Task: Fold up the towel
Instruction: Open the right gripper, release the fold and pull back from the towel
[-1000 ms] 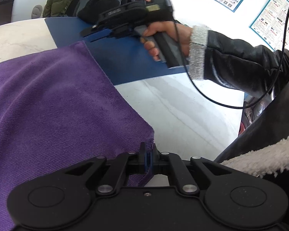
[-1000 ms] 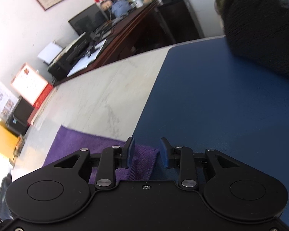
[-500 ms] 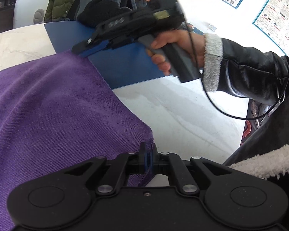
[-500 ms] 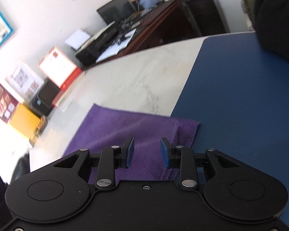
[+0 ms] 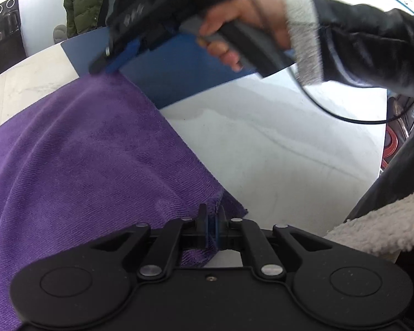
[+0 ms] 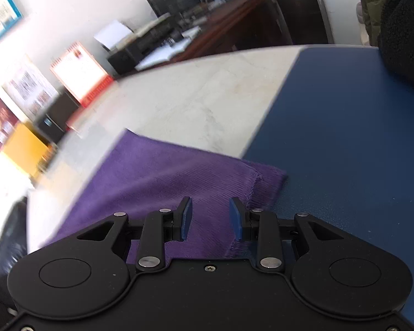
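Bare table point(image 5: 276, 149) right of towel point(image 5: 82, 165); dark sleeve point(image 6: 405, 35) blocks far mat point(image 6: 345, 127).

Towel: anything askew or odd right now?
The purple towel lies partly off the pale table, its far corner overlapping the blue mat, rumpled near the left gripper. Otherwise nothing odd.

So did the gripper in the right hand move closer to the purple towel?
Yes. In the left wrist view the right gripper was out over the blue mat; now its tips sit at the purple towel's far corner.
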`<act>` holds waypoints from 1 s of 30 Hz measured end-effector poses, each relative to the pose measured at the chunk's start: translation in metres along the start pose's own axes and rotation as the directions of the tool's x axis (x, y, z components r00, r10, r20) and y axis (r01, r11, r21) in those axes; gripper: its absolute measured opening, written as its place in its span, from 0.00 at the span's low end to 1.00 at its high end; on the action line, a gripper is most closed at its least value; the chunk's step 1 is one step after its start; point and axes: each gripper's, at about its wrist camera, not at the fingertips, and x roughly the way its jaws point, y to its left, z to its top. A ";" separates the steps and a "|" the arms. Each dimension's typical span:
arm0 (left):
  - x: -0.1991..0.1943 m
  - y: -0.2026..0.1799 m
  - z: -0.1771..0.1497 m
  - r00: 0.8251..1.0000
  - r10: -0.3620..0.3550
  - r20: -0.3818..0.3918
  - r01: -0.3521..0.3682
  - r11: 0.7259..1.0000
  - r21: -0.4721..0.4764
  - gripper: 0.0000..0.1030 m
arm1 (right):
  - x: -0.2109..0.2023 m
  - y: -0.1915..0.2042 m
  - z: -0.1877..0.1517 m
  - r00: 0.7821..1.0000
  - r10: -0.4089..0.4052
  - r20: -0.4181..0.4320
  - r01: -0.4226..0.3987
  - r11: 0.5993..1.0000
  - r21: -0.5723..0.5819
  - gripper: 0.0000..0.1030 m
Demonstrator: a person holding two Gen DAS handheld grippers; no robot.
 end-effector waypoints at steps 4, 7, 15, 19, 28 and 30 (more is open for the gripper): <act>0.000 0.002 -0.001 1.000 0.005 0.004 -0.005 1.000 -0.020 0.03 | -0.030 0.025 -0.014 0.996 0.091 -0.015 -0.092 0.995 -0.050 0.28; 0.002 -0.001 0.000 1.000 0.025 -0.008 -0.025 1.000 0.003 0.03 | -0.045 0.045 -0.037 0.992 0.092 -0.091 -0.103 0.987 -0.124 0.28; 0.009 -0.005 0.004 0.999 0.038 -0.027 -0.037 0.998 0.043 0.03 | -0.046 0.104 -0.100 0.967 -0.030 -0.252 -0.085 0.897 -0.434 0.28; 0.012 -0.006 0.005 0.999 0.041 -0.029 -0.040 0.998 0.048 0.03 | -0.038 0.120 -0.116 0.959 -0.094 -0.267 -0.072 0.831 -0.551 0.28; 0.009 -0.010 0.001 0.998 0.056 -0.026 -0.055 0.998 0.038 0.03 | -0.032 0.142 -0.140 0.950 -0.169 -0.263 -0.078 0.685 -0.724 0.29; 0.007 -0.009 0.000 0.998 0.065 -0.021 -0.064 0.998 0.029 0.03 | -0.033 0.143 -0.141 0.950 -0.169 -0.262 -0.082 0.677 -0.732 0.29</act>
